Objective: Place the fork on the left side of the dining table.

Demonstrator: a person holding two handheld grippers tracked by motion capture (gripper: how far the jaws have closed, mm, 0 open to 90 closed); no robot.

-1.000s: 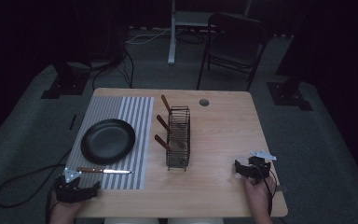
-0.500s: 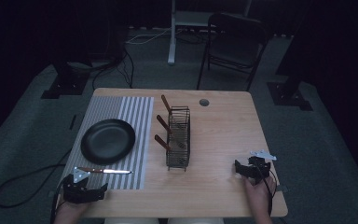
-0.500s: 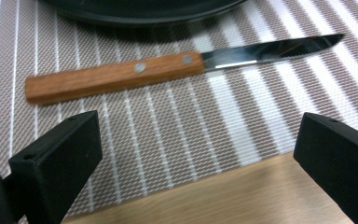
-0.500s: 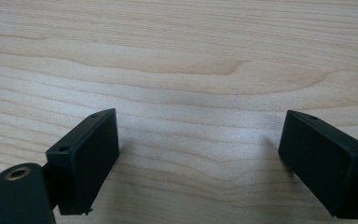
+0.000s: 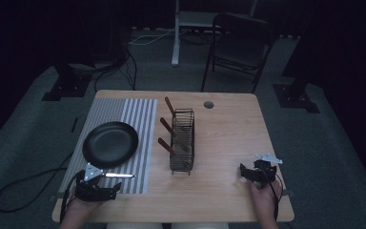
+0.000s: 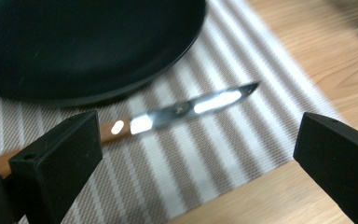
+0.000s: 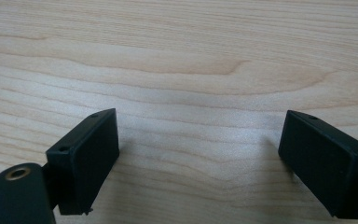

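Your wire rack (image 5: 183, 140) holds three wooden-handled utensils (image 5: 167, 126), while the knife (image 6: 168, 114) lies flat on the striped mat (image 5: 138, 119) just beside the black plate (image 5: 110, 143), tip toward the rack, ahead of your spread left gripper (image 6: 196, 158); your right gripper (image 7: 200, 161) gapes over bare table (image 7: 177, 56).

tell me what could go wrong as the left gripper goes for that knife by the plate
1. The knife lies flat on the striped mat, so the open left gripper may pinch cloth along with it, or the fingers may slide off the thin blade.
2. The black plate sits just beyond the knife; a forward push could shove the knife against or under its rim.
3. The wooden handle passes close by one finger, so closing now might nudge the knife askew rather than grip it.
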